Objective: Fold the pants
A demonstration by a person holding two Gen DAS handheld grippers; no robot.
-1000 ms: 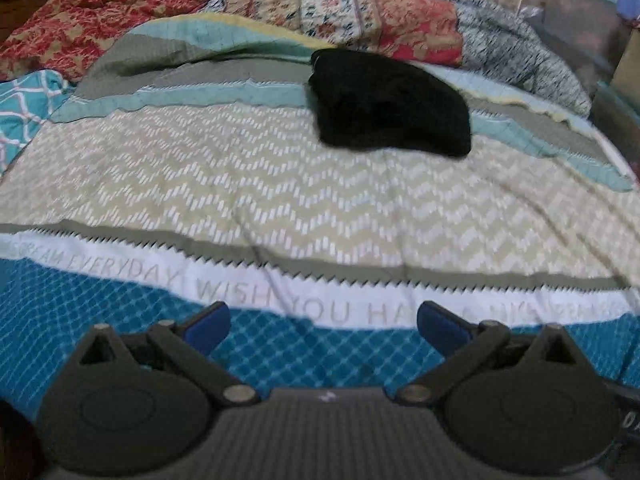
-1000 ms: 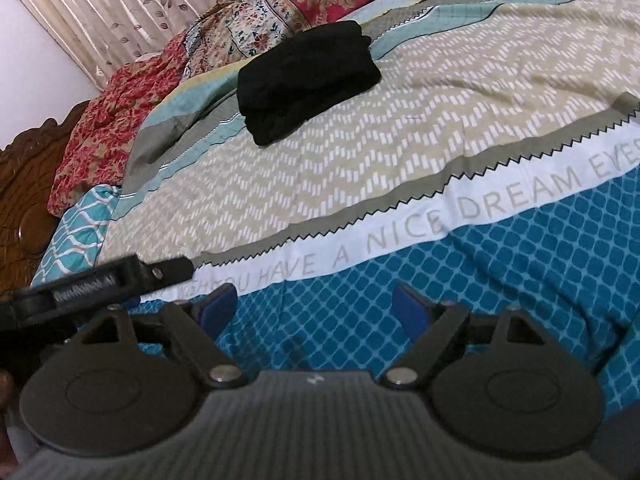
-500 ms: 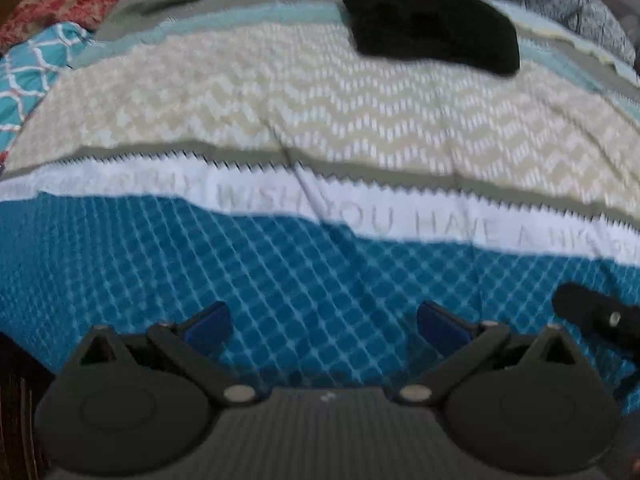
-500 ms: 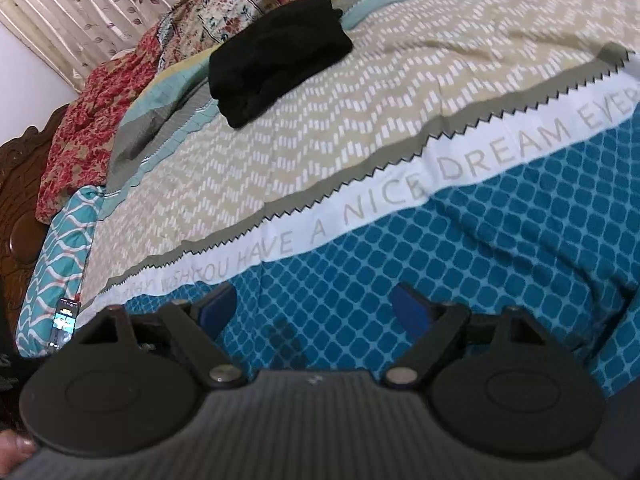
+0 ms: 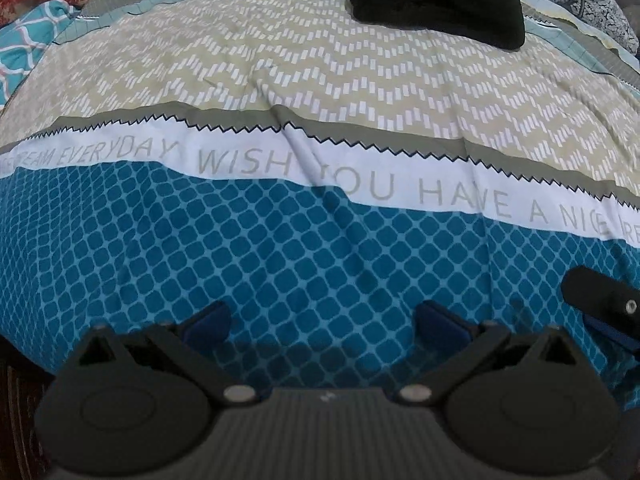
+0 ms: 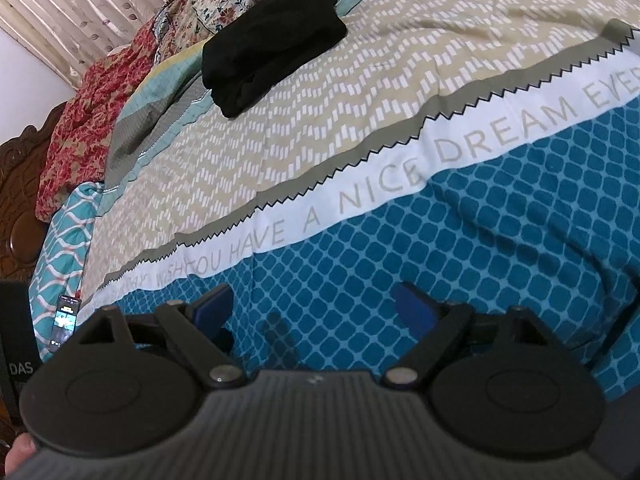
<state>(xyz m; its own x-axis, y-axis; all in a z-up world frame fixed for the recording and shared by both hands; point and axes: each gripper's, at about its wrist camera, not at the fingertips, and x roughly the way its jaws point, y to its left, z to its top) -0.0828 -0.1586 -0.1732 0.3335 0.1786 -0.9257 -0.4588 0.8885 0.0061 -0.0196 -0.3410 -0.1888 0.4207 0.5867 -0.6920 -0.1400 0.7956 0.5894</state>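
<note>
The black pants (image 5: 436, 0) lie folded in a compact bundle on the far part of the bed, on the beige zigzag band of the bedspread (image 5: 320, 80). They also show in the right wrist view (image 6: 272, 44) at upper left. My left gripper (image 5: 322, 322) is open and empty, low over the blue diamond part of the bedspread, far from the pants. My right gripper (image 6: 314, 308) is open and empty over the same blue part. A part of the right gripper (image 5: 600, 300) shows at the right edge of the left wrist view.
A red floral quilt (image 6: 92, 104) and patterned pillows (image 6: 216, 8) are heaped at the head of the bed. A carved wooden headboard (image 6: 20, 184) and curtains (image 6: 80, 4) stand behind. A phone (image 6: 64, 324) lies at the bed's left edge.
Both grippers have pulled back and tilted down toward the near blue part of the bed. The pants now sit further up in both views. Both grippers stay open and empty.
</note>
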